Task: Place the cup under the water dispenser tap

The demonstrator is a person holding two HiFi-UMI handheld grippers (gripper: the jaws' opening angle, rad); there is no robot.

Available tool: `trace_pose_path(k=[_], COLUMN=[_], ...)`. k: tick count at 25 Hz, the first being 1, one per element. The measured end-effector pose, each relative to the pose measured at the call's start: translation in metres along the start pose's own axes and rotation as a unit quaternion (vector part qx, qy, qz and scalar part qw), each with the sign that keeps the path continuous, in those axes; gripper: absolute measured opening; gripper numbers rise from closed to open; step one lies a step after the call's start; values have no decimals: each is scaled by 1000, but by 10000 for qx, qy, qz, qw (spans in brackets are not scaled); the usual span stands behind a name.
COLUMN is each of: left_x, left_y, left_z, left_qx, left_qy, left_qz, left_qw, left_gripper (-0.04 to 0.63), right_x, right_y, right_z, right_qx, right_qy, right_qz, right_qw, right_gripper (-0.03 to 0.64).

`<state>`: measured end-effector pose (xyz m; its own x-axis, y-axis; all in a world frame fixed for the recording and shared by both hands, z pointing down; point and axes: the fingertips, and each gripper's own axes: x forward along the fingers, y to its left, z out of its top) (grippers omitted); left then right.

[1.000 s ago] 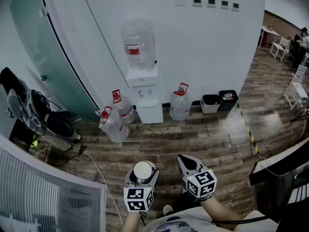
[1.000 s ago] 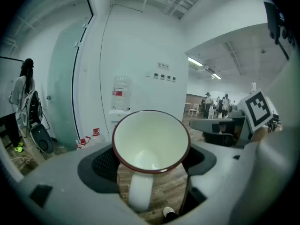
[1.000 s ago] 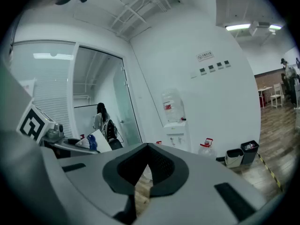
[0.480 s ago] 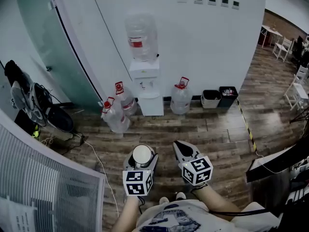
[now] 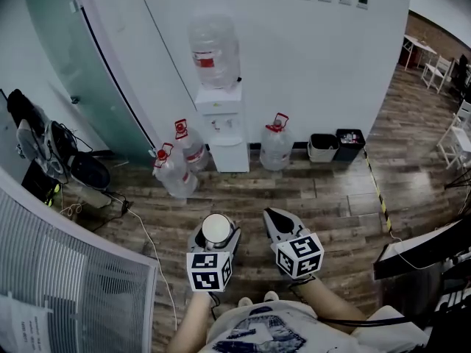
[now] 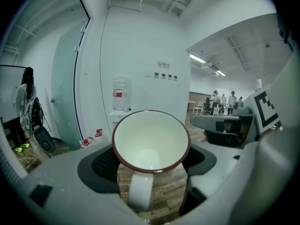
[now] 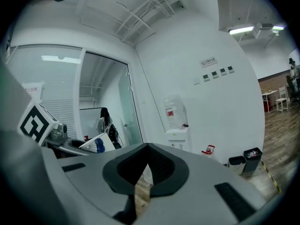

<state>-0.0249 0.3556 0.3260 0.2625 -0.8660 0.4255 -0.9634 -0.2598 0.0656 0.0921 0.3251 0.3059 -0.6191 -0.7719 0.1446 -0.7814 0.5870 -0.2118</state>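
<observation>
The left gripper [image 5: 216,233] is clamped on a white cup [image 6: 149,139] with a dark red rim, held upright above the wooden floor [image 5: 331,197], handle toward the person. The right gripper [image 5: 277,218] hangs beside it, its jaws pressed together on nothing. The water dispenser [image 5: 221,127] stands well apart against the white wall.

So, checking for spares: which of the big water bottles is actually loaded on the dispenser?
The red-labelled bottle, sitting neck-down on top of the white dispenser. The three red-capped bottles all sit on the floor beside it.
</observation>
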Motion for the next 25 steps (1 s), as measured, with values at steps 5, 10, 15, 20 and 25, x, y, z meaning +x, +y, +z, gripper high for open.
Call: trace_pose_path(k=[5, 10, 15, 20, 25], left_x=[4, 11, 29, 56, 91], left_y=[-3, -15, -16, -7, 19], left_z=[-2, -9, 2, 12, 22], left_qx=[-92, -123, -61, -70, -99], left_qy=[-65, -32, -80, -98, -83], left_qz=[106, 130, 70, 27, -17], left_qw=[9999, 9998, 9999, 9999, 9999], left_gripper=[428, 428, 428, 428, 428], right_x=[-3, -9, 2, 23, 65], right_y=[-8, -24, -39, -56, -66], right_z=[-7, -13, -8, -8, -5], right_qx=[29, 128, 136, 103, 40], right_qy=[76, 69, 8, 48, 130], right_qz=[110, 135, 100, 36, 1], right_qw=[9999, 9998, 9999, 9999, 9999], right_gripper=[20, 20, 20, 20, 20])
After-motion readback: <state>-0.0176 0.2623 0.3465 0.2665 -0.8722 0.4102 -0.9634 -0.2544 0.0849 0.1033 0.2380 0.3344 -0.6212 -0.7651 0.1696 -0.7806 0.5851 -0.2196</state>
